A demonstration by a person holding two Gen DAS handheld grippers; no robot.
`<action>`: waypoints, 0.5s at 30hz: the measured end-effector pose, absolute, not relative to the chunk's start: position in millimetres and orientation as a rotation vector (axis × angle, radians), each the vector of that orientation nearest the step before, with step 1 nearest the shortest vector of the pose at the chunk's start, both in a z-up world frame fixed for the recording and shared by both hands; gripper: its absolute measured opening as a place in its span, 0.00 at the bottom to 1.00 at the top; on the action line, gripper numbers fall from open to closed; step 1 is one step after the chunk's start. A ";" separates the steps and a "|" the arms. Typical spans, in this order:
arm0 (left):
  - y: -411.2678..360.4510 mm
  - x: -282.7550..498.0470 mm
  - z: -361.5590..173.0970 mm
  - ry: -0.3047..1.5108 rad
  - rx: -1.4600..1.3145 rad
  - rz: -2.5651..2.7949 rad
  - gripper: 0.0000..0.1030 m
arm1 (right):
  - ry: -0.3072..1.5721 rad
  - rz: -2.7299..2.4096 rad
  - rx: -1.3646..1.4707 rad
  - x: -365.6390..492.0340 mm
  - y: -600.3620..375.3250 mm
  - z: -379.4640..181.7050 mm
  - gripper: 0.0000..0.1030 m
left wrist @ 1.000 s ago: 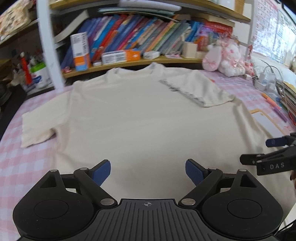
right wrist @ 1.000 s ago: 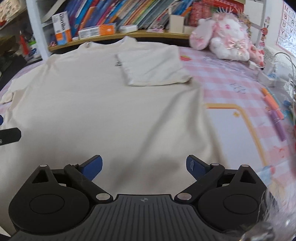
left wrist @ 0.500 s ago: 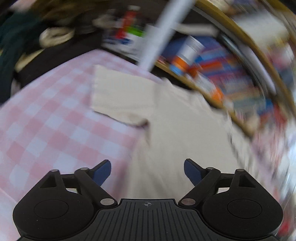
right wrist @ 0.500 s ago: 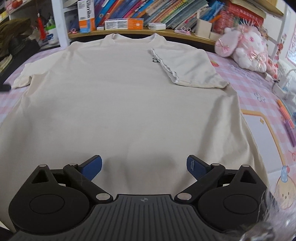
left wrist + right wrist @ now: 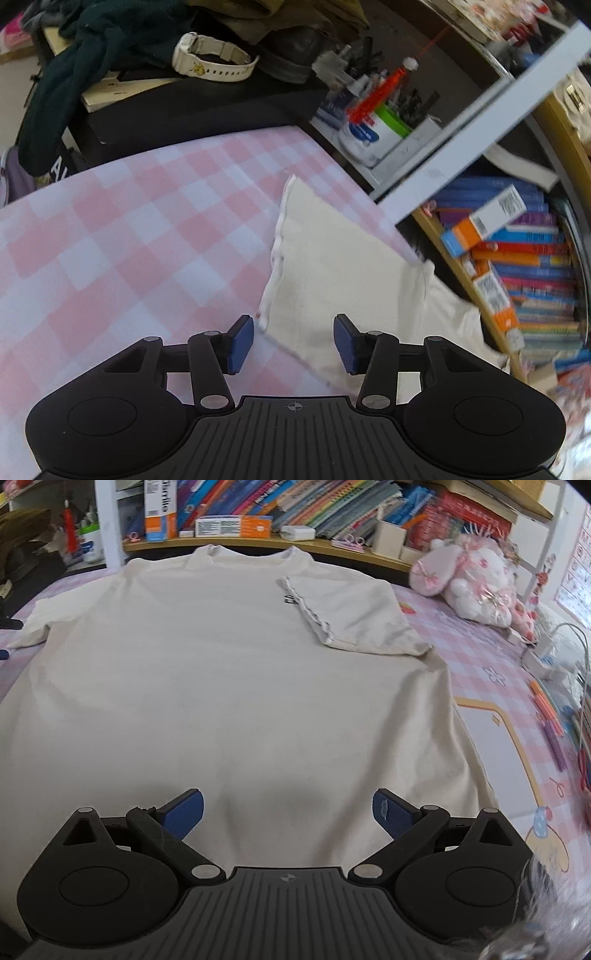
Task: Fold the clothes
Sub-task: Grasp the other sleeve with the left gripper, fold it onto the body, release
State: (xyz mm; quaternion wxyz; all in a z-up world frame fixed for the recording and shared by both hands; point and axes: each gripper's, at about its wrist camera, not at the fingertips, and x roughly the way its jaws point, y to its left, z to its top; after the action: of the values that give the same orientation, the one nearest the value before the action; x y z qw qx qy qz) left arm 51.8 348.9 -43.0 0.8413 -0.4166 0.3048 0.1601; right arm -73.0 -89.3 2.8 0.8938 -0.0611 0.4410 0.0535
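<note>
Both jaws are standing apart, gripping nothing. On the pink checked cloth (image 5: 491, 657), the cream T-shirt (image 5: 221, 686) is lying flat, 1 sleeve folded onto its chest. Its other sleeve (image 5: 325, 258) is lying spread, its hem corner sitting between the left gripper (image 5: 293, 341) fingers, while the right gripper (image 5: 288, 810) is hovering over its lower hem.

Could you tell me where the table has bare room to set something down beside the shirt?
The pink checked tablecloth is bare left of the unfolded sleeve, up to the dark pile with the watch. On the other side, cloth lies bare between the shirt and the markers. The shelf edge and plush toy corner are crowded.
</note>
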 end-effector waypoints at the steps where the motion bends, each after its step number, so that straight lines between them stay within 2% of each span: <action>1: 350.5 55.1 -44.1 0.640 -0.885 0.350 0.32 | 0.918 0.110 -0.126 -73.2 -90.3 2.5 0.96; 2: 351.8 57.4 -45.4 0.639 -0.898 0.367 0.26 | 0.920 0.112 -0.128 -73.4 -91.3 2.2 0.96; 3: 353.1 59.0 -47.4 0.646 -0.918 0.393 0.06 | 0.922 0.114 -0.130 -73.4 -92.3 2.0 0.96; 9: 342.7 73.2 -27.9 0.591 -0.912 0.452 0.04 | 0.920 0.104 -0.101 -68.2 -107.1 -0.5 0.96; 15: 249.0 106.7 35.9 0.551 -0.539 0.035 0.04 | 0.935 0.095 -0.051 -59.1 -121.9 -6.7 0.96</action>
State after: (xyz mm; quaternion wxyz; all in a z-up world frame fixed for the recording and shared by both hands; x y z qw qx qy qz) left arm 106.7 249.0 35.9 0.9265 -0.2628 0.2688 0.0171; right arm -59.1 -121.8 -6.7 0.8912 -0.0245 0.4506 0.0458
